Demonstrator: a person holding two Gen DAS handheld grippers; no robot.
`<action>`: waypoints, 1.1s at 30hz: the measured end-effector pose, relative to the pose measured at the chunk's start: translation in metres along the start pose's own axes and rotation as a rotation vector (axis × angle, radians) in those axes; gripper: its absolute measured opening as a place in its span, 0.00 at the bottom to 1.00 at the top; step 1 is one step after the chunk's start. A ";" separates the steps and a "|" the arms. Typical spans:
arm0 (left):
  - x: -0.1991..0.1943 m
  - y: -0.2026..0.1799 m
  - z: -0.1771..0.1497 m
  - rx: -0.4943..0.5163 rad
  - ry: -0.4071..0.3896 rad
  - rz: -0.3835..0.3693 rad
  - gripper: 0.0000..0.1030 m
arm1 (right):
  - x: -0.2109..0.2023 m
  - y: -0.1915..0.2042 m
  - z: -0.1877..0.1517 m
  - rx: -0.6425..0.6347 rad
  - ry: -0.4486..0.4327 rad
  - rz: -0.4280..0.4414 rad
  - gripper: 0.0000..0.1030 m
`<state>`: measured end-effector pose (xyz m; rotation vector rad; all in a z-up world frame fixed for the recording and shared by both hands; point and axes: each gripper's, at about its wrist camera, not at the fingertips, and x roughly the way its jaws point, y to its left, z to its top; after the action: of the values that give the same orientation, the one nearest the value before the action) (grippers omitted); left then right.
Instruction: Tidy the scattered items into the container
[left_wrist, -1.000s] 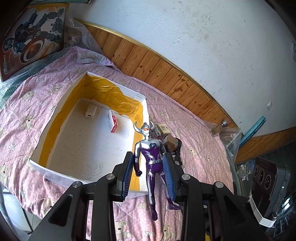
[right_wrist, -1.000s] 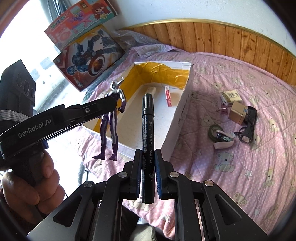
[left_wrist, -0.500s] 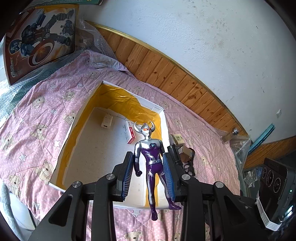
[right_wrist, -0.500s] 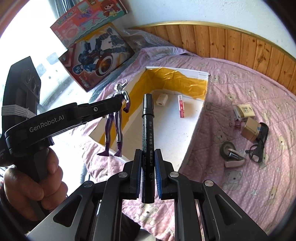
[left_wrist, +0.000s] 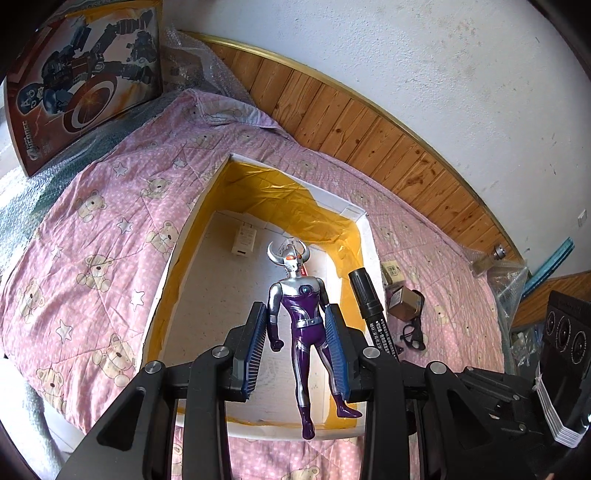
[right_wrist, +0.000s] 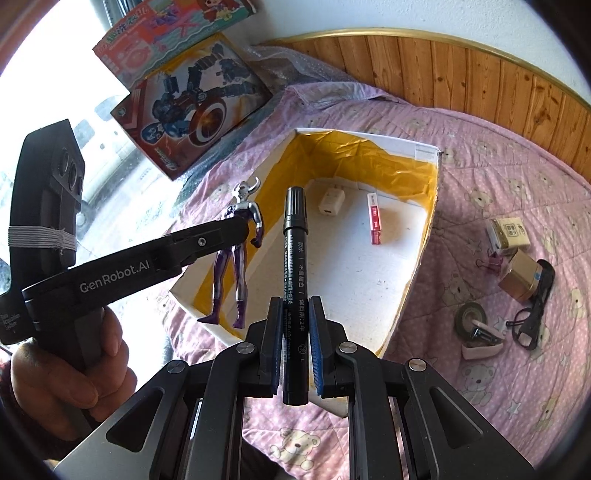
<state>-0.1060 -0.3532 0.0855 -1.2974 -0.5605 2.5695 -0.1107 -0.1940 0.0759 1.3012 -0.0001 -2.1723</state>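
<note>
Your left claw (left_wrist: 295, 343) is closed on the figure (left_wrist: 301, 325), its 2 blue pads pressed against the toy's hips, so the figure hangs upright with head up and feet down. Your right claw (right_wrist: 293, 347) is clamped on the marker (right_wrist: 293, 266), gripping the lower barrel with the cap pointing forward. Both toys hang in the air over the near end of the box (right_wrist: 421, 258), not touching it; from the right wrist, the figure sits over the near left wall and the marker just right of it.

The box is white outside with yellow lining on its inner walls, and rests open on the pink quilt (right_wrist: 517, 387). On its floor lie a white charger (right_wrist: 332, 201) and a red-and-white pack (right_wrist: 375, 218), apart from each other near the far end.

On the quilt to the box's right lie a small printed carton (right_wrist: 509, 230), a brown cube (right_wrist: 522, 275), a pink clip (right_wrist: 489, 264), a black cable (right_wrist: 533, 314), a tape roll (right_wrist: 471, 317) and a pink stapler (right_wrist: 482, 343), the last 2 touching.

Your hand (right_wrist: 62, 369) grips the left claw's handle. 2 toy cartons (right_wrist: 192, 107) lean past the box's far left corner.
</note>
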 end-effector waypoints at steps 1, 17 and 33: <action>0.002 0.000 0.001 0.005 0.007 0.008 0.33 | 0.003 -0.001 0.002 0.002 0.006 0.000 0.14; 0.046 0.002 0.014 0.064 0.139 0.099 0.33 | 0.055 -0.022 0.034 0.028 0.147 -0.039 0.14; 0.086 0.014 0.020 0.062 0.290 0.174 0.33 | 0.119 -0.049 0.065 0.109 0.311 -0.055 0.14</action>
<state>-0.1734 -0.3403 0.0277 -1.7241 -0.3228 2.4401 -0.2277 -0.2317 -0.0004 1.7079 0.0425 -2.0154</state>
